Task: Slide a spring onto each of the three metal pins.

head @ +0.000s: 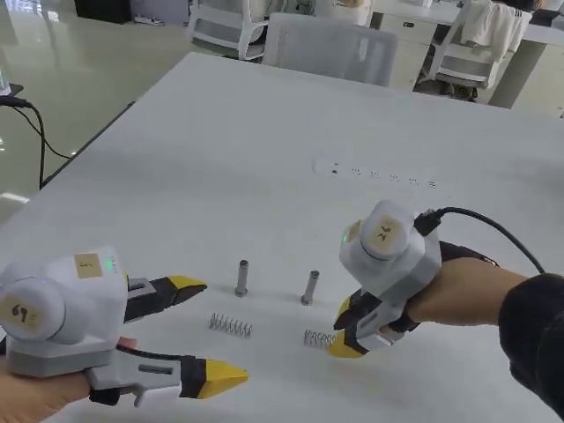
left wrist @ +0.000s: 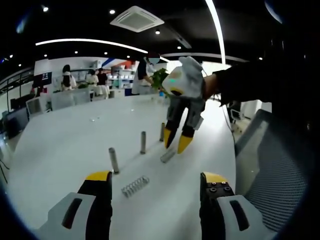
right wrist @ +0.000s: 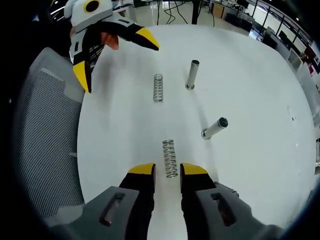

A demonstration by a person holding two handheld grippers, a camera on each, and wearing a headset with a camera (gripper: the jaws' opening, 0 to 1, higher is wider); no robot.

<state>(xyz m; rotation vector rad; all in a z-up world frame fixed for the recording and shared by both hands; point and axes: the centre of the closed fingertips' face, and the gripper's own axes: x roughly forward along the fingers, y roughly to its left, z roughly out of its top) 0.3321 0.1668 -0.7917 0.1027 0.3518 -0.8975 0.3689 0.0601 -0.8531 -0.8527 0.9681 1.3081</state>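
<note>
On the white table [head: 220, 150], one spring [right wrist: 169, 156] is lying flat right at the tips of the right gripper [right wrist: 168, 170], with its near end sitting between the two yellow tips. Those jaws are standing just a little apart, wider than the coil, so they're bracketing it without squeezing it. In the head view that gripper is pointing down at the tabletop, with a person's hand [head: 458, 295] wrapping around it and a black cable [head: 493, 231] looping off its back.

A second spring [head: 230, 326] is lying loose a bit further left, close in front of the left gripper [head: 210, 331]. Its jaws are spread wide with nothing between them.

Just behind the springs, three metal pins are standing upright in a row. The left gripper view is showing them best: the nearest pin [left wrist: 114, 160], the middle pin [left wrist: 143, 142] and the far pin [left wrist: 162, 132], which is sitting right beside the right gripper's tips. All three are standing bare.

Further out, a socket strip [head: 374, 174] is sitting flush in the tabletop, and grey chairs [head: 330, 44] are lining the far edge.
</note>
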